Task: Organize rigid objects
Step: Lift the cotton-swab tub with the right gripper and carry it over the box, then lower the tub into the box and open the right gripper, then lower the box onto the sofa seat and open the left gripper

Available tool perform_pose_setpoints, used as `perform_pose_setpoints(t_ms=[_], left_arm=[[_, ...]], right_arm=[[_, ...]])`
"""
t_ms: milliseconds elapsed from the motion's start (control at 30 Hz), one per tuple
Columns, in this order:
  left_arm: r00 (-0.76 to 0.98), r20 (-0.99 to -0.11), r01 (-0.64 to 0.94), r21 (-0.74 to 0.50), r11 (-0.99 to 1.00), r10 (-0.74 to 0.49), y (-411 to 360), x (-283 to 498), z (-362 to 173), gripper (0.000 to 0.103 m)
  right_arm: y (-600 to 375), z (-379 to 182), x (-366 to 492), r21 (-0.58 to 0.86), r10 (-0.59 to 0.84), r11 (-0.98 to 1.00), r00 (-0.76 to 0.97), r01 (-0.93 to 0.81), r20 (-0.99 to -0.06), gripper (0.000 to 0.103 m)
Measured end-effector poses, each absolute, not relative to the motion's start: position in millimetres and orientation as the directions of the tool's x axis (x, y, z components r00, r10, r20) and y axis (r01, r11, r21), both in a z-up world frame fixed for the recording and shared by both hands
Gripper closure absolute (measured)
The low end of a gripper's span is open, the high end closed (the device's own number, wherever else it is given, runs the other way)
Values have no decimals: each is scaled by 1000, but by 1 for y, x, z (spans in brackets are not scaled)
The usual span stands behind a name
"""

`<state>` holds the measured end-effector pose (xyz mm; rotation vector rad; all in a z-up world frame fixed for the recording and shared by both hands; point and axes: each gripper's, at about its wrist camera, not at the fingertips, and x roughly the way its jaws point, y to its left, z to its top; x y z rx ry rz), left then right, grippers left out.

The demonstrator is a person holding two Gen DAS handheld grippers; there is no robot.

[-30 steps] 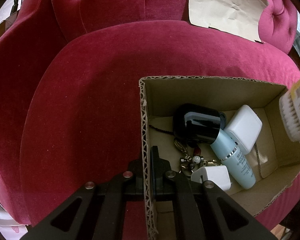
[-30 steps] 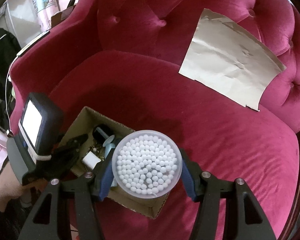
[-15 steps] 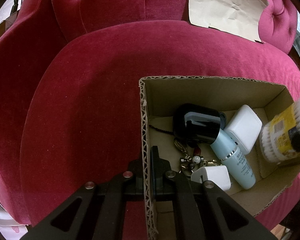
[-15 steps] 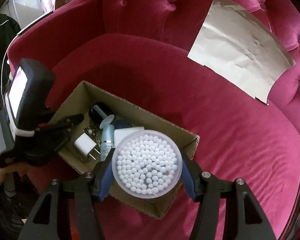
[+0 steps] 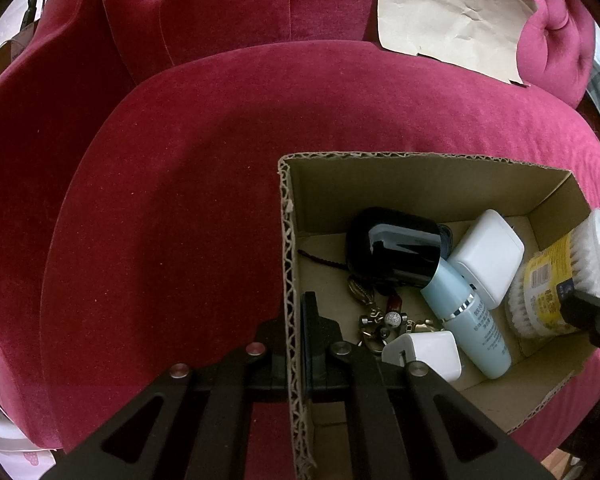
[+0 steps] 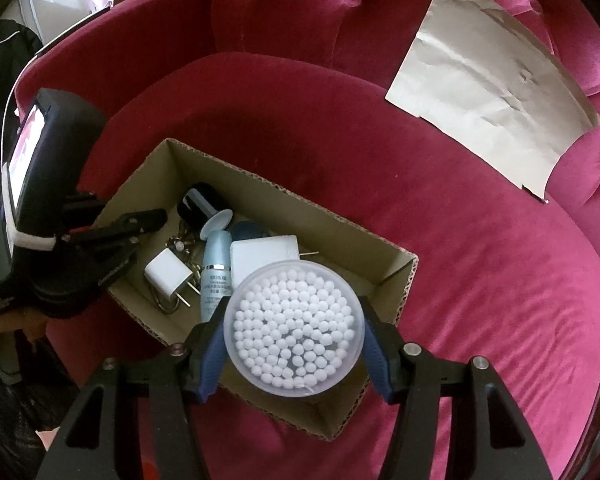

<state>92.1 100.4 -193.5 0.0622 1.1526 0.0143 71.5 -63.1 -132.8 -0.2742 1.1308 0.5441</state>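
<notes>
A cardboard box (image 5: 380, 168) sits on a red velvet armchair seat; it also shows in the right wrist view (image 6: 404, 280). My left gripper (image 5: 296, 312) is shut on the box's left wall. My right gripper (image 6: 294, 328) is shut on a round clear tub of cotton swabs (image 6: 294, 330) and holds it inside the box's right end; the tub also shows in the left wrist view (image 5: 556, 284). In the box lie a black cylinder (image 5: 396, 250), a light blue bottle (image 5: 468, 320), a white adapter (image 5: 488, 256), a white plug (image 5: 424, 354) and a keychain (image 5: 380, 320).
A creased sheet of beige paper (image 6: 488, 80) leans on the tufted chair back at the right. The red seat cushion (image 5: 180, 220) spreads left of the box. The chair's arms curve round both sides.
My right gripper has carried the cotton swab tub left and down, from above the box's right edge into its right end. My left gripper has stayed shut on the box wall.
</notes>
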Motion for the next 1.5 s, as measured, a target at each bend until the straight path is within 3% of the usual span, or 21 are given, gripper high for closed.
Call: perform_pose_setpoints(t_ms=[433,500,567,733,1500], left_arm=[[406,-913,21,57,998,43,100,92,-193,100],[407,-912,23,59,998,45,100,92,-193,100],[407,-912,22,59,998,45,100,92,-194,100],[406,-913,20,60,998,46,100,92,-193,100],[392,-919,12,56,998,47,99,96,-191,100]], right_arm=[[-61,-133,72,68,281,828,307,-556,-909,40],[-62,-132,73,57,278,831,325,-553,-904,31],[-63,-129,73,46,273,839,347,-542,-897,9],[-65,-127,77,3,232,856,380,-517,-896,0],[-67,-135,84,-26,184,867,370,-497,-911,0]])
